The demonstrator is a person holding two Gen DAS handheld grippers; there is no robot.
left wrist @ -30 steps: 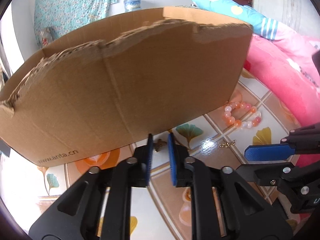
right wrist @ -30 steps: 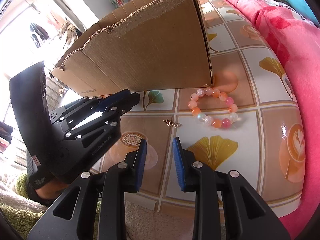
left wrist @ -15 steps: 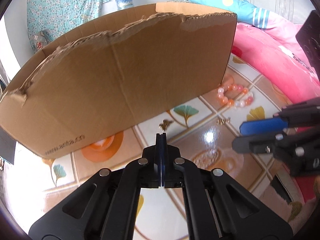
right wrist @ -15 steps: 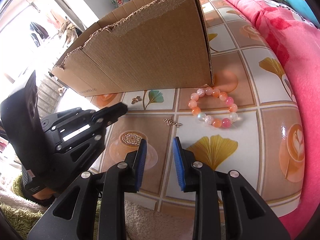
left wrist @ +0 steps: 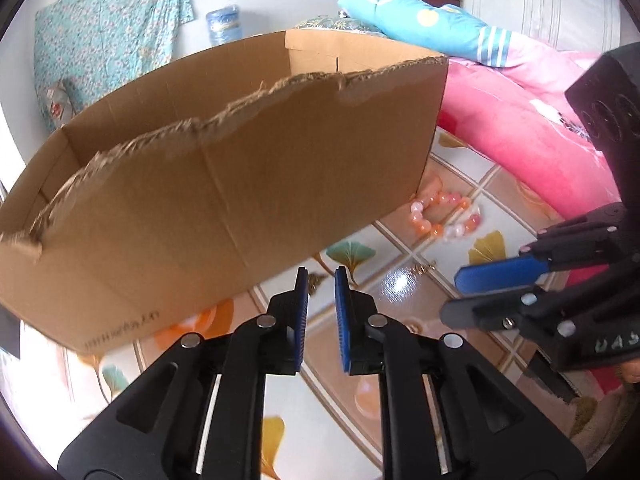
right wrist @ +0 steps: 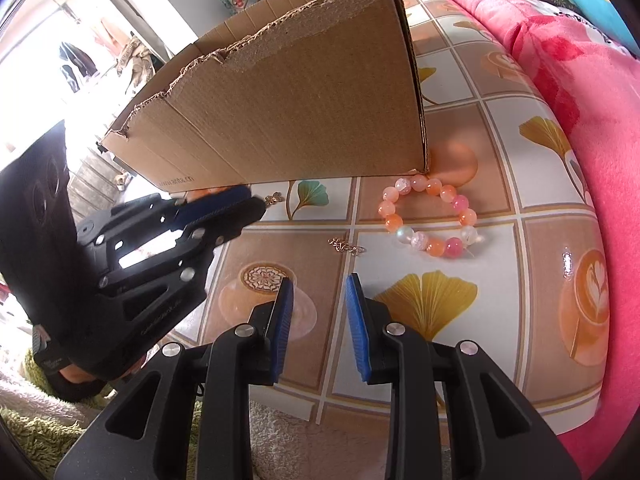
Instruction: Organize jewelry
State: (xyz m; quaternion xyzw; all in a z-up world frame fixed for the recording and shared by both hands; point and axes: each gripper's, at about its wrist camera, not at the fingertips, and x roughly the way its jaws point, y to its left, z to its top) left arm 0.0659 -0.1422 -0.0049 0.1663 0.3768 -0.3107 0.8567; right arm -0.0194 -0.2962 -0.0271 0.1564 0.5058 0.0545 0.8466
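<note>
Left gripper (left wrist: 320, 280) reopened in the last half second after snapping fully shut; jaws now part a little with nothing between them. The small gold charm (right wrist: 274, 198) still lies on the tabletop just off its tips, close to the box (left wrist: 224, 200) wall, so that pinch seems to have missed or let go, and the pick likely needs a second try. Right gripper (right wrist: 319, 292) unchanged: jaws partly spread, empty, hovering over the table. Other jewelry is untouched: a fine gold chain piece (right wrist: 346, 246) lies ahead of the right tips, and a bead bracelet (right wrist: 430, 216) of orange, pink and white beads rests by the box's right corner, near but apart from the chain. None of it is in the box yet, if that is the destination; its inside is mostly hidden. Surface: glossy oilcloth (right wrist: 520, 184) with ginkgo-leaf and coffee-cup tiles, glare spots. Room: pink blanket (left wrist: 532, 152) along the right, blue pillow behind it, floral cloth on the far wall, bright daylight at left.
</note>
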